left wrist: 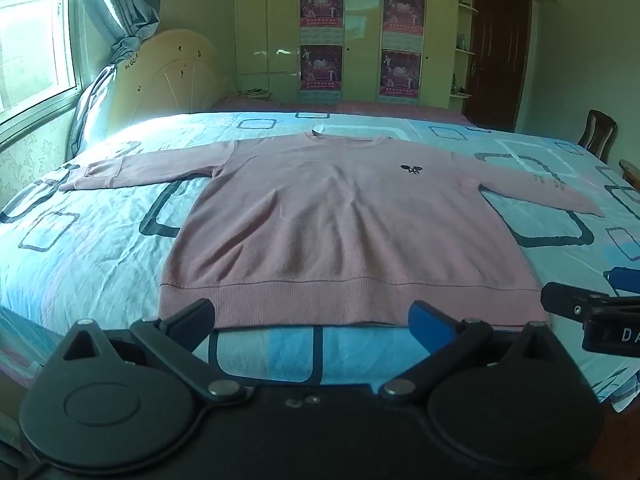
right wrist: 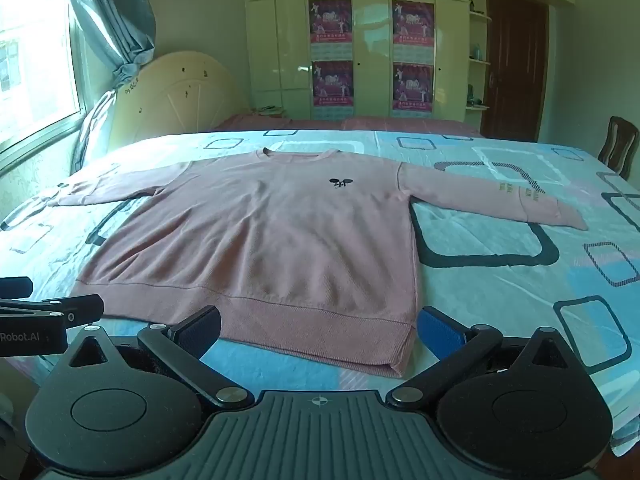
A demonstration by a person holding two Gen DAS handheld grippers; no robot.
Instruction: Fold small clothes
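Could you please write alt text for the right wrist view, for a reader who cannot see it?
A pink sweater lies flat, front up, on a blue patterned bedsheet, both sleeves spread out. The open right gripper hovers near its hem, holding nothing, with the left gripper at the left edge. Behind stand a headboard and a wardrobe.

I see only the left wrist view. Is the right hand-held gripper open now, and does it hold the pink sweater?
Observer: The right hand-held gripper is wide open and holds nothing. The pink sweater lies spread out ahead of it.
Operator: I see the hem's right corner poorly. Is it folded?
Observer: No. The corner lies flat on the bed sheet, close beside the blue finger.
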